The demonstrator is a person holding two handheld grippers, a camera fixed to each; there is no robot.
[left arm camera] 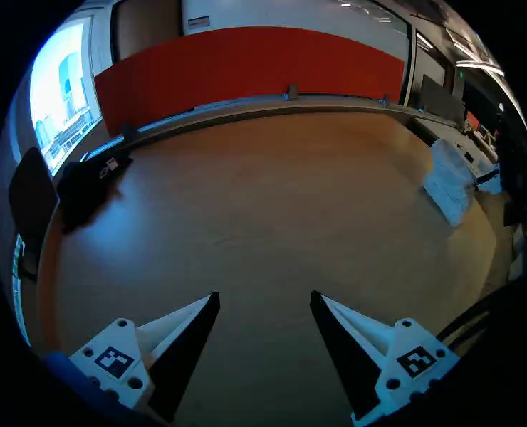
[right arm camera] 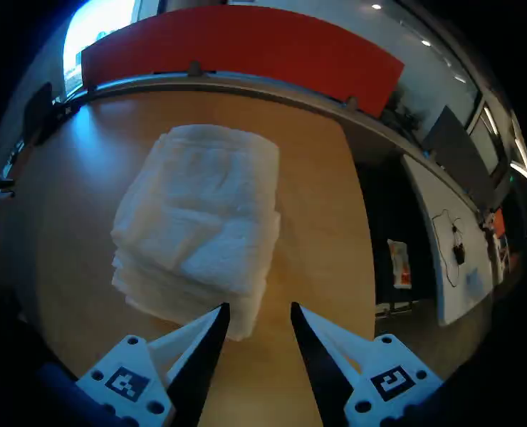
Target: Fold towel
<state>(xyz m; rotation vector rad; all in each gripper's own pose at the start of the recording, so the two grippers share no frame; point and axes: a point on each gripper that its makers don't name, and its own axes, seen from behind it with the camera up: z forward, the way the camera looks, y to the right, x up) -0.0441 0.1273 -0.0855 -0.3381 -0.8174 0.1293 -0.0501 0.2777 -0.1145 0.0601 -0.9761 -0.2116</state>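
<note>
Your left gripper (left arm camera: 264,295) sits lowest in the left gripper view, fingers spread apart with nothing between them and bare wooden bench (left arm camera: 263,213) under the gap. Towel (left arm camera: 449,181) is far off at the right edge of the bench: white, in a folded pile, well apart from this gripper. Black object (left arm camera: 85,185) lies at the bench's far left corner. Red partition (left arm camera: 249,64) runs behind the back edge, with a bright window (left arm camera: 60,92) to its left.

Right gripper view: your right gripper (right arm camera: 259,307) is also parted, gap narrower, holding nothing. Towel (right arm camera: 199,213) lies just ahead on the bench (right arm camera: 320,213), folded into a thick layered stack. The finger on the view's left overlaps the stack's near corner; can't tell if it touches. Red partition (right arm camera: 249,50) at the back, white table (right arm camera: 449,242) off past the bench's right edge.
</note>
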